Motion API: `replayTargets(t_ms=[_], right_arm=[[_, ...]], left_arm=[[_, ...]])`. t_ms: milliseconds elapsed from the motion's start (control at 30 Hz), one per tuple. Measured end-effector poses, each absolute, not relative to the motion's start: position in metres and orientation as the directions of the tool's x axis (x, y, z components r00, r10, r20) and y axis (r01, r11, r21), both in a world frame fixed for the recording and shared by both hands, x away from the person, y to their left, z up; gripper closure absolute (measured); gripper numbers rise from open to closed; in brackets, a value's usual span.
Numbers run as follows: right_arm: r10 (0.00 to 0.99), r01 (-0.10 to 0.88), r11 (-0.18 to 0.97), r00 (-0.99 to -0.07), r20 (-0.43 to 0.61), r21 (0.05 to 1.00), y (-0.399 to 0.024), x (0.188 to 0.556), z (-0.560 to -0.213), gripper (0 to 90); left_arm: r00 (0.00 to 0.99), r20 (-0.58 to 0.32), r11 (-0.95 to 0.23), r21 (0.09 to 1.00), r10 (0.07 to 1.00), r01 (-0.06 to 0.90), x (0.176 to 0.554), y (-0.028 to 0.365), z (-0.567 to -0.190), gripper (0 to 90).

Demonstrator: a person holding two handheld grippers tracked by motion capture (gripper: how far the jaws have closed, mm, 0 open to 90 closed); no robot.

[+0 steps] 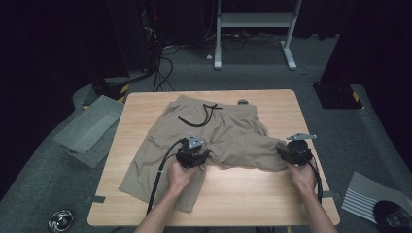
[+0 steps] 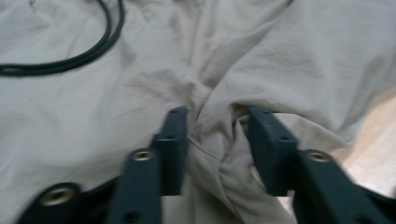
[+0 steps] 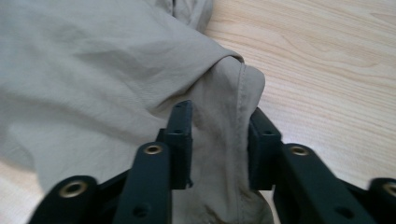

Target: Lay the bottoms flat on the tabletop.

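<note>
Since nobody gave a task here, my best guess is that this is folding or straightening a pair of khaki shorts (image 1: 214, 141), which lie spread on the wooden table (image 1: 252, 194) with the waistband and black drawstring (image 1: 201, 116) at the far side and the legs coming toward the person. The left gripper (image 1: 192, 154) sits at the crotch, and in the left gripper view its jaws stand either side of a bunched ridge of cloth (image 2: 217, 140), touching it but not squeezed flat, so I'd call it closing on the fabric more than a firm pinch. The right gripper (image 1: 296, 151) is at the hem of the right leg near the table's right edge, and its own view shows the jaws clamped around the folded hem corner (image 3: 224, 126) with the seam running between them. If the plan is to lift that leg over, I reckon the trick is to get the left pinch properly tight first, catching both layers, then move both hands together so the cloth doesn't slide out or drag the rest of the shorts. The drawstring is loose and could snag, so watch that. A grey bin (image 1: 90, 128) sits on the floor off to the left. No brand, label or readable writing anywhere that I can make out.
</note>
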State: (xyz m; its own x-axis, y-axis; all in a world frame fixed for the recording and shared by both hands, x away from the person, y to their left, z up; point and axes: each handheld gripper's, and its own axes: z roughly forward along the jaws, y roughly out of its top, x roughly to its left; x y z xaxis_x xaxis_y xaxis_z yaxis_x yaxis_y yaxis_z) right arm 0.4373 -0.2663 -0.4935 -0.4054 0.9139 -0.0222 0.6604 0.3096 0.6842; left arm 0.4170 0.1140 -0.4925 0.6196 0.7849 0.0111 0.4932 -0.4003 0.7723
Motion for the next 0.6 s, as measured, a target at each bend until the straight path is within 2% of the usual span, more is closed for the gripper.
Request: replayTargets(t_ms=[100, 200, 433, 600], right_arm=[[0.916, 0.649, 0.304, -0.401, -0.026, 0.697, -0.270, 0.426, -0.490, 60.0], [0.920, 0.644, 0.301, -0.390, -0.037, 0.704, -0.274, 0.419, -0.488, 57.8], [0.919, 0.601, 0.302, -0.390, -0.059, 0.740, -0.277, 0.398, -0.482, 57.2], [0.883, 0.548, 0.339, -0.467, -0.058, 0.764, -0.261, 0.386, -0.483, 58.0]], left_arm=[[0.652, 0.002, -0.412, 0.776, 0.758, 0.477, 0.411, 0.107, -0.486, 42.3], [0.681, 0.005, -0.432, 0.776, 0.732, 0.459, 0.406, 0.098, -0.484, 39.0], [0.719, 0.045, -0.511, 0.734, 0.694, 0.447, 0.401, 0.074, -0.496, 38.4], [0.718, 0.037, -0.525, 0.709, 0.695, 0.471, 0.407, 0.065, -0.505, 40.3]])
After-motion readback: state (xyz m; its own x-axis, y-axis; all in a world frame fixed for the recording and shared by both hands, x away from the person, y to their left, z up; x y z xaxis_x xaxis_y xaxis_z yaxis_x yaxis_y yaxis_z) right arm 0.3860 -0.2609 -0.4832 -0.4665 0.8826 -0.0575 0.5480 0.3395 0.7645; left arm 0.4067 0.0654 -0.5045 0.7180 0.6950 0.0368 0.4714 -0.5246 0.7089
